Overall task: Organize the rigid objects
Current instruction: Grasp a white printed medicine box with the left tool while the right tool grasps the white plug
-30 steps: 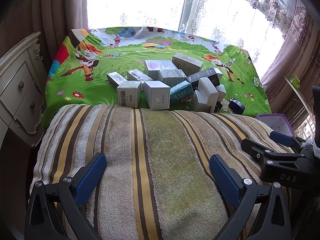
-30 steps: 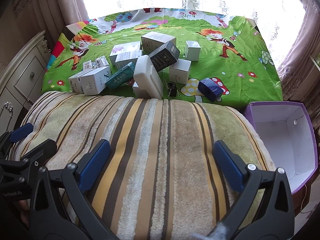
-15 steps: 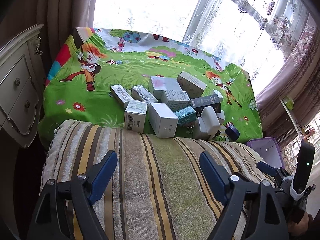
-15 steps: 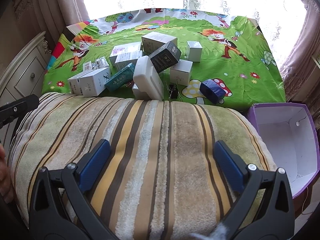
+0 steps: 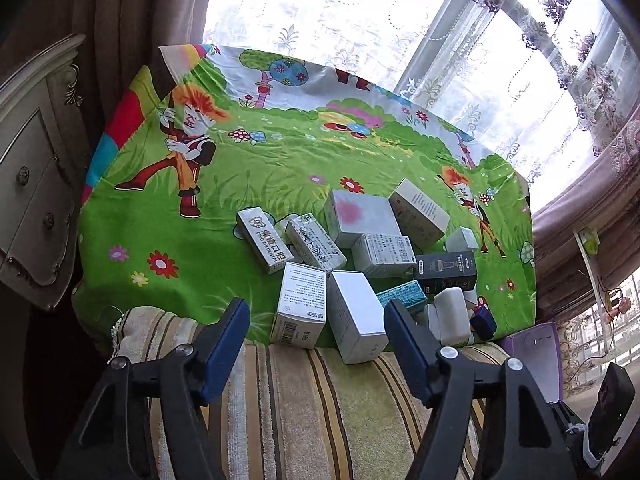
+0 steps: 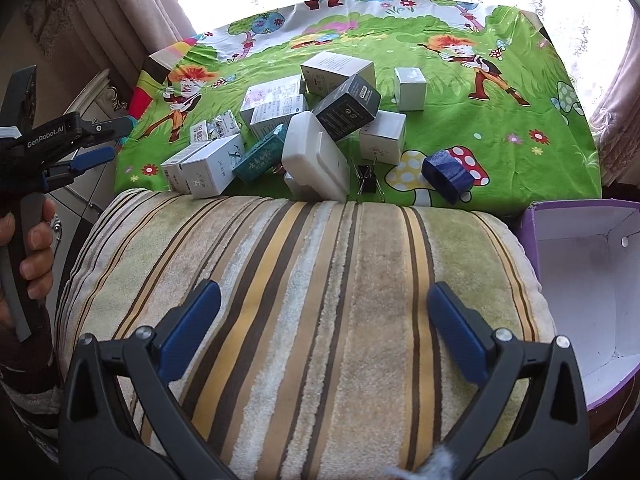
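- Boxes, a whole jumbled heap point(image 6: 304, 128) of small cartons, piled on the green cartoon-print sheet point(image 6: 500, 120) just past the far edge of the striped towel cushion point(image 6: 304, 280).
- Near-left corner of the heap: barcode carton point(image 5: 299, 305) lying right beside a plain white box point(image 5: 356, 316), both touching the cushion edge.
- Further back on the left: two long silver toothpaste-type cartons point(image 5: 266, 245) side by side, angled.
- Middle: white plastic case point(image 6: 314, 158) leaning tilted against the pile, teal box point(image 6: 260, 158) just left of it, dark grey box point(image 6: 347, 107) tipped up behind it.
- Off to the right: dark blue box point(image 6: 446, 174) sitting alone on a mushroom print, black binder clip point(image 6: 367, 182) between it and the white case.
- Small white cube box point(image 6: 409, 89) standing apart at the far right of the heap.
- Purple open box point(image 6: 592, 280), white inside, at the right, just beside the cushion.
- Left gripper point(image 5: 316, 340) up over the cushion's far edge, aimed at the near-left cartons, blue pads spread wide, holding nothing.
- Right gripper point(image 6: 320, 324) low over the middle of the cushion, well short of the heap, also spread wide and holding nothing.
- White dresser point(image 5: 28, 184) with drawers on the far left, lace curtains point(image 5: 400, 20) and bright window behind.
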`<action>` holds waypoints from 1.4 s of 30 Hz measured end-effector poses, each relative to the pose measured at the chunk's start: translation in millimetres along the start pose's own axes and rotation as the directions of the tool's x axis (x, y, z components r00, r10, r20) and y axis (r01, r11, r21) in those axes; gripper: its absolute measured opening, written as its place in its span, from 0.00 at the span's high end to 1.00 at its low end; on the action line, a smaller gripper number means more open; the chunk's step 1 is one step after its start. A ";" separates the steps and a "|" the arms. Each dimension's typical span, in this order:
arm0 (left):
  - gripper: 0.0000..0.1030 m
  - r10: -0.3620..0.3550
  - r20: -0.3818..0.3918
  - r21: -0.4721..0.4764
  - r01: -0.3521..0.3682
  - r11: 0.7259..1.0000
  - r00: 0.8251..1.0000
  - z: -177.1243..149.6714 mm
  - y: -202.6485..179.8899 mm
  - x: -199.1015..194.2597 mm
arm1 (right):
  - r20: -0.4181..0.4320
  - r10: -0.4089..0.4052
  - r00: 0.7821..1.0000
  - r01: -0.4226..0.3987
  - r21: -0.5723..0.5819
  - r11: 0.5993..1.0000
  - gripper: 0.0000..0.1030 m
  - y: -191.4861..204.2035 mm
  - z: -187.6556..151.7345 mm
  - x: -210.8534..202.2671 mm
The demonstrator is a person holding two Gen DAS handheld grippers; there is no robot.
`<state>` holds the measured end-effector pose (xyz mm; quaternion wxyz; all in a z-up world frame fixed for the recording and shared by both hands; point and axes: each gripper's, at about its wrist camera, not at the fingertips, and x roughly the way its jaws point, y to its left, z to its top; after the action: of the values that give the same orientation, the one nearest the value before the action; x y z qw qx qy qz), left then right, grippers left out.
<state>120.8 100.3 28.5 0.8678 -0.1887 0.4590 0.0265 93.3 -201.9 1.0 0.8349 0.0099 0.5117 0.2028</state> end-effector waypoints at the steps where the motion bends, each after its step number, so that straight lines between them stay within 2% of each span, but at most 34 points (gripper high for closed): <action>1: 0.34 0.002 -0.012 -0.005 -0.002 1.000 1.000 0.5 2.1 6.0 | 0.007 0.003 1.000 -0.003 0.011 1.000 0.00 -3.1 5.3 -1.0; 5: 0.43 0.023 -0.053 -0.025 -0.024 0.999 0.998 -3.0 13.3 29.9 | 0.080 -0.016 0.997 0.009 0.088 0.996 0.00 -16.4 21.1 -5.3; 7: 0.52 0.029 -0.078 -0.038 -0.032 0.999 0.997 -7.0 20.5 39.7 | 0.086 -0.019 0.996 0.011 0.094 0.995 0.00 -18.4 31.4 -3.3; 11: 0.54 0.007 -0.108 -0.041 -0.012 0.999 0.994 -12.6 24.9 49.1 | 0.122 -0.064 0.990 0.060 0.035 0.998 0.00 -12.3 48.2 -0.6; 16: 0.54 0.023 -0.108 0.024 -0.020 1.000 0.994 -12.6 12.5 50.5 | 0.140 -0.107 0.984 0.116 -0.056 0.992 0.00 2.1 66.3 7.9; 20: 0.54 0.041 -0.133 0.047 -0.035 0.998 0.990 -11.9 10.0 59.1 | 0.109 -0.105 0.988 0.116 -0.096 0.989 0.00 11.1 78.3 21.0; 29: 0.53 0.052 -0.133 0.068 -0.043 0.997 0.990 -9.8 8.0 61.4 | 0.047 -0.143 0.989 0.149 -0.146 0.978 0.00 32.6 98.9 53.9; 37: 0.53 0.039 -0.126 0.084 -0.028 0.996 0.991 -8.9 3.4 58.8 | -0.014 -0.171 0.985 0.167 -0.143 0.976 0.12 33.8 105.9 77.8; 42: 0.53 0.049 -0.147 0.099 -0.035 0.995 0.988 -7.8 0.6 65.6 | -0.041 -0.166 0.985 0.160 -0.131 0.978 0.26 30.7 106.3 86.3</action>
<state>152.4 89.7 -28.5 0.8382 -0.1387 0.5274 0.0085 208.5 -123.3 -14.9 0.8342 -0.0906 0.5181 0.1661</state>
